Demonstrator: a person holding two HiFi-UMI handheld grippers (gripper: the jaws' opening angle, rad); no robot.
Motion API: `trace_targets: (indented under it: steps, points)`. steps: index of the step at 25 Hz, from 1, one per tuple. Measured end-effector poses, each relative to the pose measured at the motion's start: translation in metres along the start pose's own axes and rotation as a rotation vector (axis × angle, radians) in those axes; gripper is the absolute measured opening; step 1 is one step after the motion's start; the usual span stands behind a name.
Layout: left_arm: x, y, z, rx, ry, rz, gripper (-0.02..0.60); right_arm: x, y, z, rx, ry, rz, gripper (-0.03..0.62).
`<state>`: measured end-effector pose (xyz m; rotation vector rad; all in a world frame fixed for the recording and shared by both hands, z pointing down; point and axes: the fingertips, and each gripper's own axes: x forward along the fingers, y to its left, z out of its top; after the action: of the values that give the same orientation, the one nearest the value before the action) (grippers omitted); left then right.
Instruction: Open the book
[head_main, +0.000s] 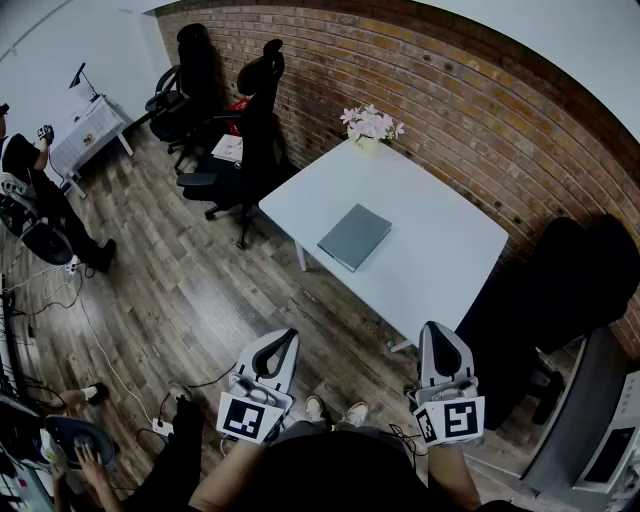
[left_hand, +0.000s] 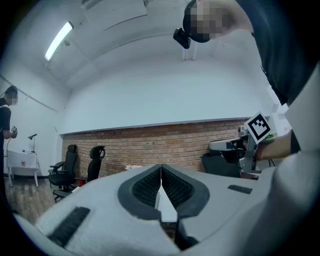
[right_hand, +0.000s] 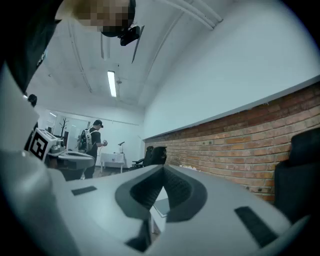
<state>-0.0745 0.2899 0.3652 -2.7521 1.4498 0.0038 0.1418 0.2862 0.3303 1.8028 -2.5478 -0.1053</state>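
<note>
Plainly, the book (head_main: 354, 236) lies closed and flat on the white table (head_main: 440, 250), close to the table's long edge on the side away from the brick wall (head_main: 480, 120); its grey cover shows no print that can be read. Flowers (head_main: 371, 123) stand at the table's far corner against that wall, their pot too small to make out. Both grippers hang short of the table, over the wood floor (head_main: 200, 300) and well apart from the book. The left gripper (head_main: 285, 340) has its jaws closed with the tips meeting and nothing between them, and the right gripper (head_main: 437, 335) is closed the same way and empty. In the left gripper view the grey body of the left gripper (left_hand: 161, 167) hides nearly all of the table, so only a pale sliver shows in the gap under the tips and the book cannot be seen. The right gripper view is much alike: the right gripper (right_hand: 163, 170) blocks the table but for a small pale corner below the joined tips. Black chairs (head_main: 250, 130) crowd the table's left end, partly overlapping, and a dark chair (head_main: 560, 290) at the table's right end is a shape with little detail. Far left of the table a person (head_main: 30, 190) is cut off by the picture's edge.
</note>
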Motion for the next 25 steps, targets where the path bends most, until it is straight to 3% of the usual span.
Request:
trace_targets:
  steps: [14,25]
  points:
    - [0.0,0.025,-0.007,-0.025,-0.009,-0.013,0.026,0.015,0.01,-0.001,0.049,0.009,-0.012,0.011]
    - [-0.019,0.059,-0.028,-0.068,-0.003,-0.021,0.026,0.034,0.047,-0.012,0.039,0.062,-0.006,0.011]
